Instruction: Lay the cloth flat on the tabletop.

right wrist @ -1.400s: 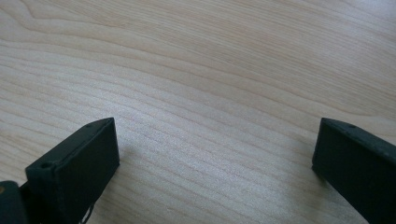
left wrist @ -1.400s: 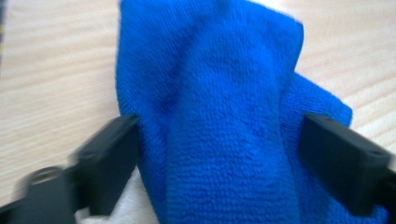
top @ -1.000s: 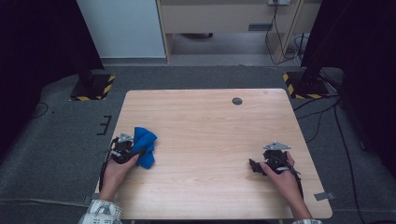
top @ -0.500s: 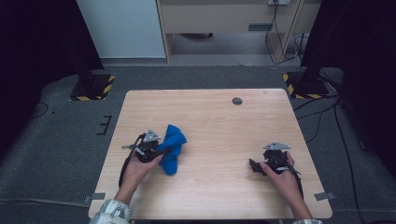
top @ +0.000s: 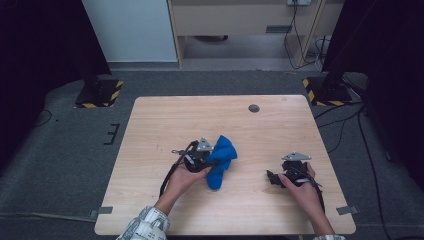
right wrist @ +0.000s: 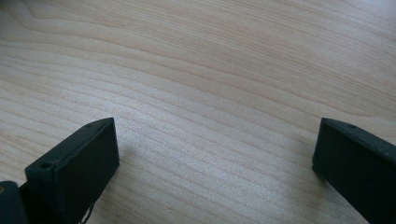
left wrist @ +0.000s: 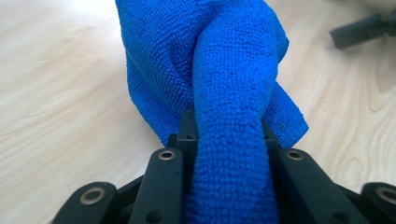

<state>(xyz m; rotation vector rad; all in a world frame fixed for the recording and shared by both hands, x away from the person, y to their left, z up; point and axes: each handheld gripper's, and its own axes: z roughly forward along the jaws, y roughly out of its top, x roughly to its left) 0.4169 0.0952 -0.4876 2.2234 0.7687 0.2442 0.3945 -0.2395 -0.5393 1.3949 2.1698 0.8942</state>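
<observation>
**Desk:** What does the high view give us?

**Photographer:** A person at a pale wooden table (top: 165, 125), a handheld gripper in each hand. The left gripper (top: 210, 161) is clamped on a blue microfibre cloth (top: 221, 159), which sits near the middle of the table, slightly toward the person's left. Part of the cloth droops onto the wood just in front of the hand.

**Desk:** How firm is that hold?

**Photographer:** In the left gripper view, a thick rolled fold of the cloth (left wrist: 224, 93) runs straight down between the two black jaws, which press on it from both sides. The rest bunches up beyond the tips.

**Desk:** And the other hand?

**Photographer:** The right gripper (top: 275, 178) rests near the table's right front, well apart from the cloth. Its own view shows the jaws spread wide over bare wood, nothing between them.

**Desk:** Your read on doing this step well?

**Photographer:** As I judge it, the cloth is being carried toward the centre, perhaps for spreading or folding. The bunched grip is secure for carrying but poor for laying flat. Best to keep the clamp steady, let the hanging end settle on the wood, then bring the open right gripper across to pinch a free edge, not the thick roll, so the two can draw the fabric out evenly.
</observation>
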